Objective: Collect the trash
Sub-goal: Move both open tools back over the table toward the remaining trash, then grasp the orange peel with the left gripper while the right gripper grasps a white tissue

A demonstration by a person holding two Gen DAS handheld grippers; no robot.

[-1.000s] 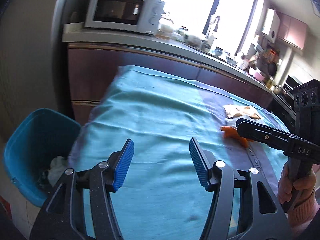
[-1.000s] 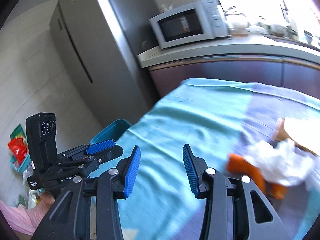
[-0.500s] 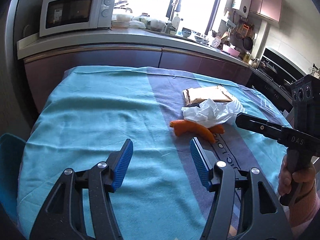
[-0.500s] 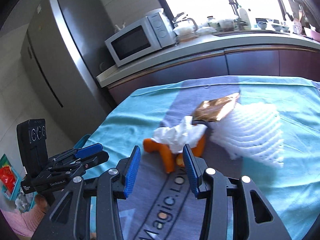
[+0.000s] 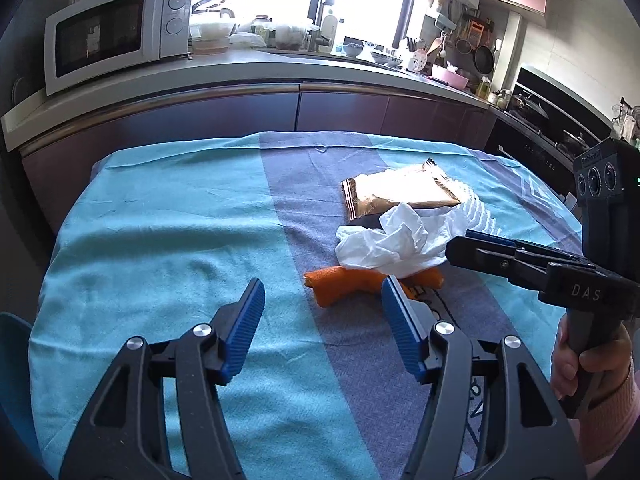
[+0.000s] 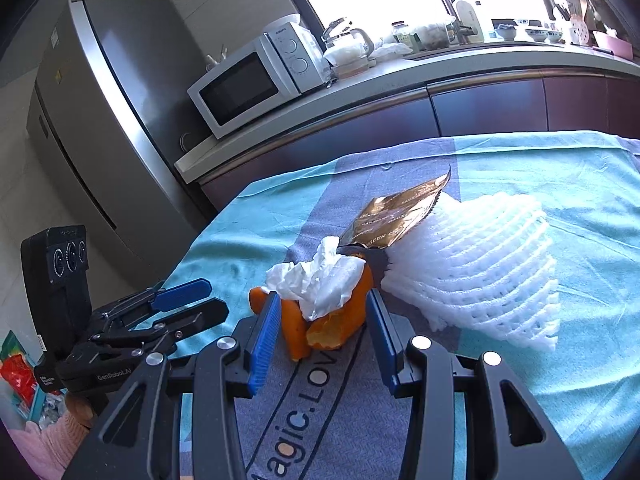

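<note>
On the teal and grey cloth of the table lies a small pile of trash. A curled orange peel sits under a crumpled white tissue. Behind them are a gold foil wrapper and a white foam fruit net. My right gripper stands open with its blue fingers either side of the orange peel and tissue. I see no pad pressing on them. My left gripper is open and empty, just short of the peel.
A blue bin shows at the table's left edge. Behind the table runs a counter with a microwave. A steel fridge stands to the left. A hand in a pink sleeve holds the right gripper.
Both views swung from the bin side to the trash pile. My right gripper has closed in until its fingers flank the peel. The left gripper came nearer the peel, jaws still open.
</note>
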